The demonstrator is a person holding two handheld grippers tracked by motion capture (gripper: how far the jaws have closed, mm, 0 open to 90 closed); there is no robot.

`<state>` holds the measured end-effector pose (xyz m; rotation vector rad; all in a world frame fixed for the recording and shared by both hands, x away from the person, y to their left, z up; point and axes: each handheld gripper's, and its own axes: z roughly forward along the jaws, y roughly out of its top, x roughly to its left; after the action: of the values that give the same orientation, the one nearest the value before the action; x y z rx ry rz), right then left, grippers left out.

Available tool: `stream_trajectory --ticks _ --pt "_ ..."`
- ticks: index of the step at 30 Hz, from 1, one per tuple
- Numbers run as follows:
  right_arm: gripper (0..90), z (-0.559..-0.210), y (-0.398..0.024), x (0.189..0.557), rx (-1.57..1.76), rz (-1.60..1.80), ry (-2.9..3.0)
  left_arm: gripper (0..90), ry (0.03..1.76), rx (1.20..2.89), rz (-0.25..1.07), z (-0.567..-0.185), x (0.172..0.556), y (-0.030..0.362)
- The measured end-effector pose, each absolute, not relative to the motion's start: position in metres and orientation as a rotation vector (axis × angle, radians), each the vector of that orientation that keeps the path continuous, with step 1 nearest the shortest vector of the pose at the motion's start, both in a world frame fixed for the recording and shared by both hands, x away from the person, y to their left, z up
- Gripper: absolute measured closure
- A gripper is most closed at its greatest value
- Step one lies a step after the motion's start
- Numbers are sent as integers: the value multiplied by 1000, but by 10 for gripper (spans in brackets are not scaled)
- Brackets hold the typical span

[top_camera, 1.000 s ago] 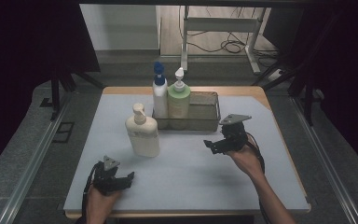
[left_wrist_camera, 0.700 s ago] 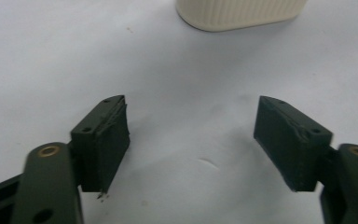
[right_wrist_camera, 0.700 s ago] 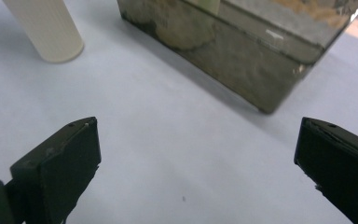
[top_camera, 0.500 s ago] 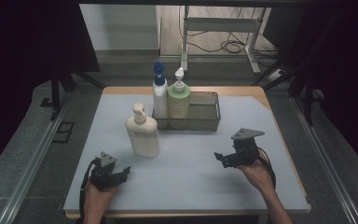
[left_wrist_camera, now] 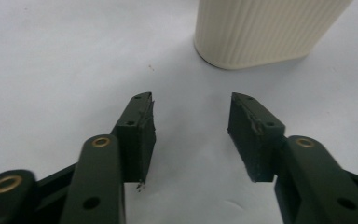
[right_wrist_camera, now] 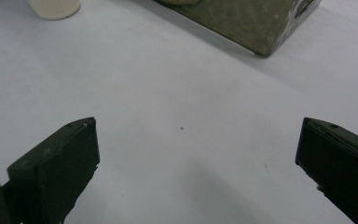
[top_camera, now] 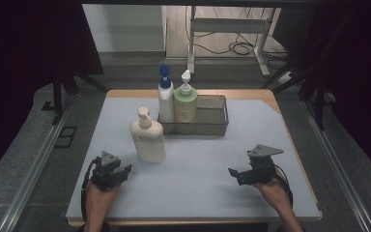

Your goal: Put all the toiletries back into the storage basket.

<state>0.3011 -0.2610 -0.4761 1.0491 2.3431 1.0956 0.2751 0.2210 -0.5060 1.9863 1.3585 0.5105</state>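
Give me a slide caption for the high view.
Two hand-held grippers rest open near a cream pump bottle.

The cream bottle (top_camera: 147, 140) was pale ivory, and the left gripper view showed fine upright ribs down its side. The slim bottle (top_camera: 165, 102) in the basket (top_camera: 212, 116) was white with a blue pump top. Beside it, the wider bottle (top_camera: 185, 105) was light green with a white pump. The basket was a dull olive-grey mesh. The surface (top_camera: 198, 164) wore a pale grey-blue cover over a wooden edge of light brown. Both the left gripper (top_camera: 121, 171) and the right gripper (top_camera: 235, 175) were black, each topped with a grey plate.
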Motion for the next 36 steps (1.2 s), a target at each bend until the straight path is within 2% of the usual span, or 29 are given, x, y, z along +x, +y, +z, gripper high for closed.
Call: stream_trajectory --ticks 10,17,28,36 --pt "13 -498 -266 288 1071 1046 2374 722 1344 1982 500 -502 294 220" --pt "25 -509 -274 283 1103 1021 2382 890 1337 1992 488 -504 311 218" --pt "32 -520 -282 283 1153 997 2391 893 1343 1960 493 -509 338 216" --pt "29 -521 -280 283 1146 968 2387 893 1344 1947 445 -513 348 208"
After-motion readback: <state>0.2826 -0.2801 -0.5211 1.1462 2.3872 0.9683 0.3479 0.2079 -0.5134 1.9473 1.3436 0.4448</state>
